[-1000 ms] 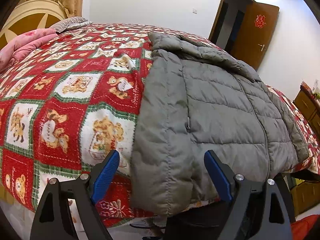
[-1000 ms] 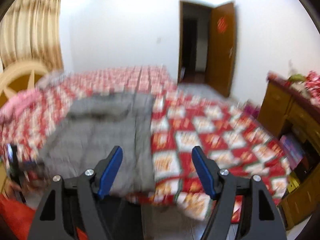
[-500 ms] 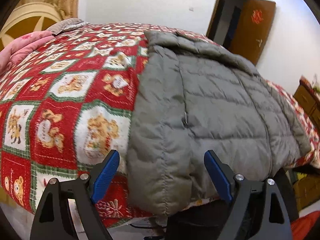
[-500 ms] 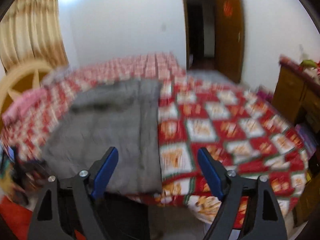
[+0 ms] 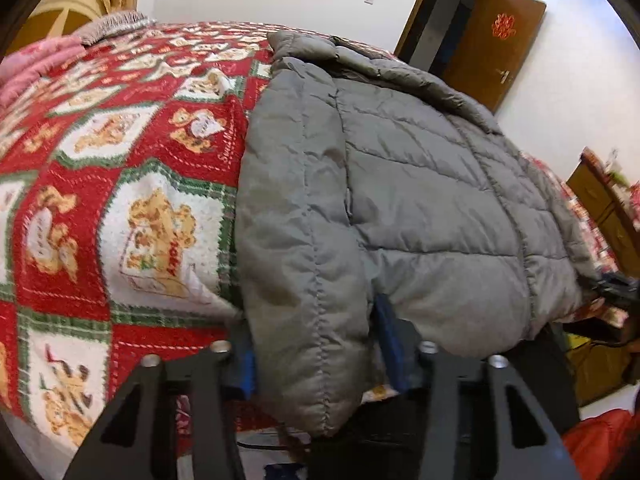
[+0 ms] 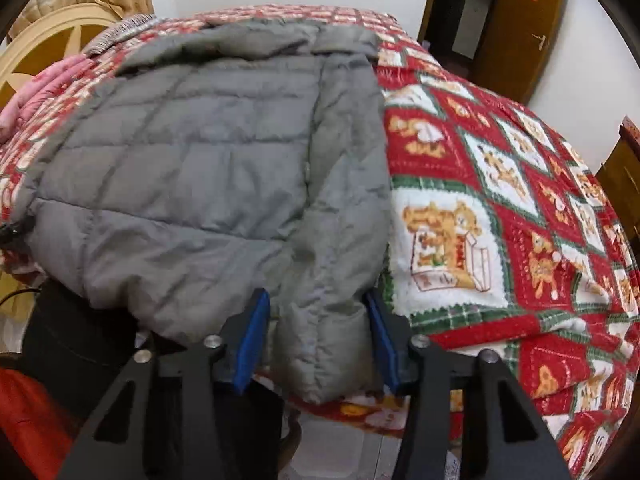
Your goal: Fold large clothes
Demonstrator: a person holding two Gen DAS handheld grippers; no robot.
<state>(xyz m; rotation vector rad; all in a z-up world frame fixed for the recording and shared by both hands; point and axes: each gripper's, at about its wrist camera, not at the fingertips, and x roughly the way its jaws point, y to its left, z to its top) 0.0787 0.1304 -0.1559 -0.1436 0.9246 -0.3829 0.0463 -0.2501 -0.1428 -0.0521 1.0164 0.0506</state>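
A bed [image 5: 120, 184] is carrying everything, and a red, white and green teddy-bear blanket [image 6: 500, 208] is covering it and draping over its near edge. A grey quilted puffer jacket [image 5: 420, 208] is lying flat on the blanket, its hem and sleeve ends hanging just past that near edge and its collar pointing toward the headboard. Beyond the jacket, near the headboard, a pink quilt [image 5: 36, 64] and a striped pillow [image 5: 116, 24] are resting on the blanket.

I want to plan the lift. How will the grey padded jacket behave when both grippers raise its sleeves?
The grey padded jacket probably sags between grips: its hem already droops over the bed edge. The puffy quilting suggests light weight. The smooth shell may slip from the blue pads.
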